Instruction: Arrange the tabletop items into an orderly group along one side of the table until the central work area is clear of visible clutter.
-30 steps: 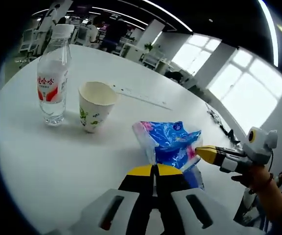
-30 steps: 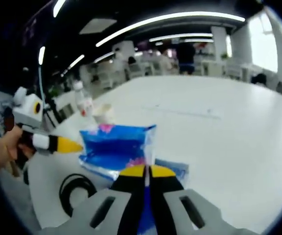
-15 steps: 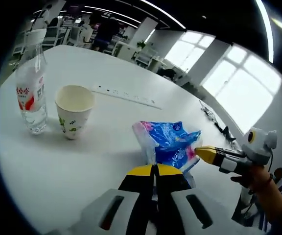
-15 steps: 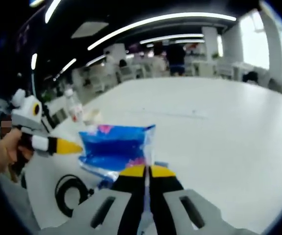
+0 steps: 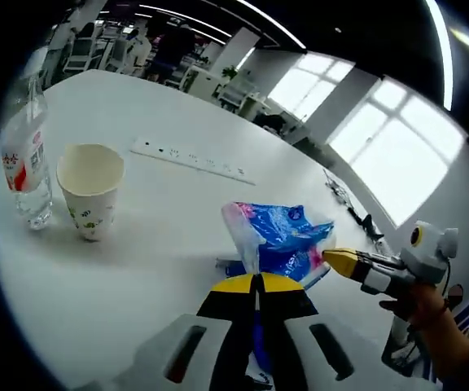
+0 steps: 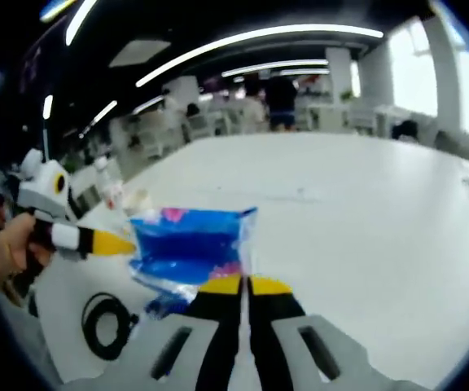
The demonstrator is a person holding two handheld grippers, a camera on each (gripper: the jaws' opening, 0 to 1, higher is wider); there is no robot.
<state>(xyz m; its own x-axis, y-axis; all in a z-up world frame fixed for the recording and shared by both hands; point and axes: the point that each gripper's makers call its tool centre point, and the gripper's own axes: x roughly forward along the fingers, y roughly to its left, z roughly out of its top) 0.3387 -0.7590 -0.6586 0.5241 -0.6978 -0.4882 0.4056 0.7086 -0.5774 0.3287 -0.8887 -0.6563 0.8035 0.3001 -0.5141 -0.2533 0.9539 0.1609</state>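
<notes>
Left gripper [image 5: 256, 281] clamped on one edge of blue packet [image 5: 279, 240]; right gripper [image 6: 243, 284] clamped on opposite edge, packet [image 6: 190, 246] held between them above white table [image 5: 137, 244]. Paper cup [image 5: 89, 190] beside water bottle [image 5: 24, 167], well apart. Black cable coil [image 6: 104, 326] on the table near the packet.

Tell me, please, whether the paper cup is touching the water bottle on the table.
Apart. In the left gripper view, a strip of bare white table shows between the paper cup and the water bottle.
</notes>
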